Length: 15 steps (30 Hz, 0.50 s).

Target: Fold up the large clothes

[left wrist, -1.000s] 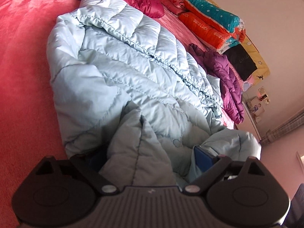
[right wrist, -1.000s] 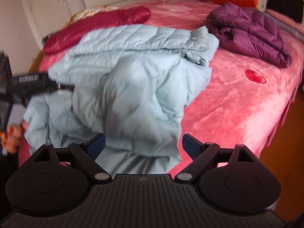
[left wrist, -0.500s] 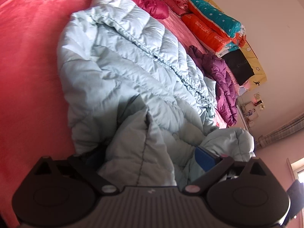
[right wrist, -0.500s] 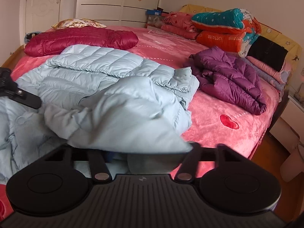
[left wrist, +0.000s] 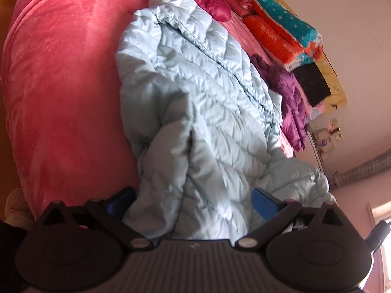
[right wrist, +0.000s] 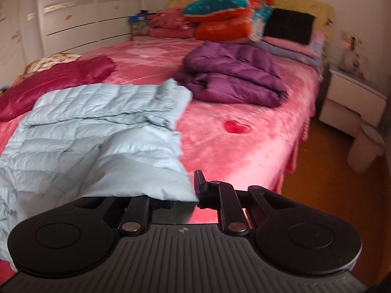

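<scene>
A large light blue quilted down jacket (left wrist: 195,92) lies along the pink bed (left wrist: 61,85). My left gripper (left wrist: 193,202) has its jaws wide apart with a thick bunch of the jacket's near end between them; the fabric fills the gap, so a firm hold is unclear. In the right wrist view the jacket (right wrist: 97,127) spreads to the left. My right gripper (right wrist: 178,195) is shut on the jacket's near corner, which is lifted over the left finger and hides it.
A purple down jacket (right wrist: 234,78) lies crumpled mid-bed, a dark red one (right wrist: 56,83) at the far left. Stacked orange and teal quilts (right wrist: 229,14) sit at the headboard. A white nightstand (right wrist: 352,105) and bin (right wrist: 366,149) stand right of the bed.
My right gripper closed on the jacket's corner and lifted it, swinging toward the headboard. My left gripper pulled back and up with the jacket's end still between its jaws.
</scene>
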### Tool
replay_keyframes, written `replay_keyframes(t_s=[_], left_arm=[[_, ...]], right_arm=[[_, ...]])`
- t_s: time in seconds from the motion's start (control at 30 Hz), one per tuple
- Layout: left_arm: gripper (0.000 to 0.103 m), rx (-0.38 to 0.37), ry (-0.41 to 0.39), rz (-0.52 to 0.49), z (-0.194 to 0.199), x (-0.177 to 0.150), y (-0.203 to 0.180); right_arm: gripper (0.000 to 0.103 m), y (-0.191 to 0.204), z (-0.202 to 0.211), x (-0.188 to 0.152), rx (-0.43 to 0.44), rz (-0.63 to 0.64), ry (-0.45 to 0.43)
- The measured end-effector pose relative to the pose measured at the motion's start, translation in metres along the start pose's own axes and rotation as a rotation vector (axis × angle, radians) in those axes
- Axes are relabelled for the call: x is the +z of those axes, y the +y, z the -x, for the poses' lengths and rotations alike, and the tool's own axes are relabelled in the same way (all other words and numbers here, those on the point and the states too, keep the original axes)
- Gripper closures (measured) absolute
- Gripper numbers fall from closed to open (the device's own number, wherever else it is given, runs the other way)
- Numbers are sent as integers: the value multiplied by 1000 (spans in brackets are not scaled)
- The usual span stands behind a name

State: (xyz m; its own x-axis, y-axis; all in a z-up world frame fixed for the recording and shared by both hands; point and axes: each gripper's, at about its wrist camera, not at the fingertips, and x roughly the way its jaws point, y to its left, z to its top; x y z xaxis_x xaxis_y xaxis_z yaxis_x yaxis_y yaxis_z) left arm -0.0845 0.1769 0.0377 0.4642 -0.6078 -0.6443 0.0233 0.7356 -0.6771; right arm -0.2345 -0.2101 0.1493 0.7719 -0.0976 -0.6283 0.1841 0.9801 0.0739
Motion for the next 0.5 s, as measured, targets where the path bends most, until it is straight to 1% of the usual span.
replay_keyframes(t_s=[0.07,0.1,0.2,0.23,0.27,0.33,0.37,0.4,0.43,0.47,0.5], left_arm=[[10,-6,13,-22,-2,-2,-2],[18,-7,21,-29,-3,-3,-2],[29,-2,27,-35,-5,-5,-2],[36,0,29,-36,-6,-5,-2],[40,4,30,-38,-7,-5,-3],[58,9,35,-38,-8,-6,-3],[62,9,39,-38,-8,-7,-3],[69,9,42,-38,-8,-8,-2],[73,9,44,-40,-7,-8,-2],[75,7,43,-40,-6,-9,-2],[79,2,41,-41,-6,-9,-2]], right_arm=[[87,-13,5,-2,1,-57,11],[87,-17,8,-3,-3,-74,12],[87,-22,10,-8,-3,-98,34],[87,-22,8,-8,3,-102,47],[87,-20,5,-8,4,-100,60],[87,-16,1,-10,13,-89,93],[85,-14,-2,-10,18,-83,109],[80,-12,-6,-10,23,-76,132],[72,-10,-10,-11,23,-71,155],[63,-10,-13,-10,21,-69,172],[41,-10,-14,-10,17,-67,177]])
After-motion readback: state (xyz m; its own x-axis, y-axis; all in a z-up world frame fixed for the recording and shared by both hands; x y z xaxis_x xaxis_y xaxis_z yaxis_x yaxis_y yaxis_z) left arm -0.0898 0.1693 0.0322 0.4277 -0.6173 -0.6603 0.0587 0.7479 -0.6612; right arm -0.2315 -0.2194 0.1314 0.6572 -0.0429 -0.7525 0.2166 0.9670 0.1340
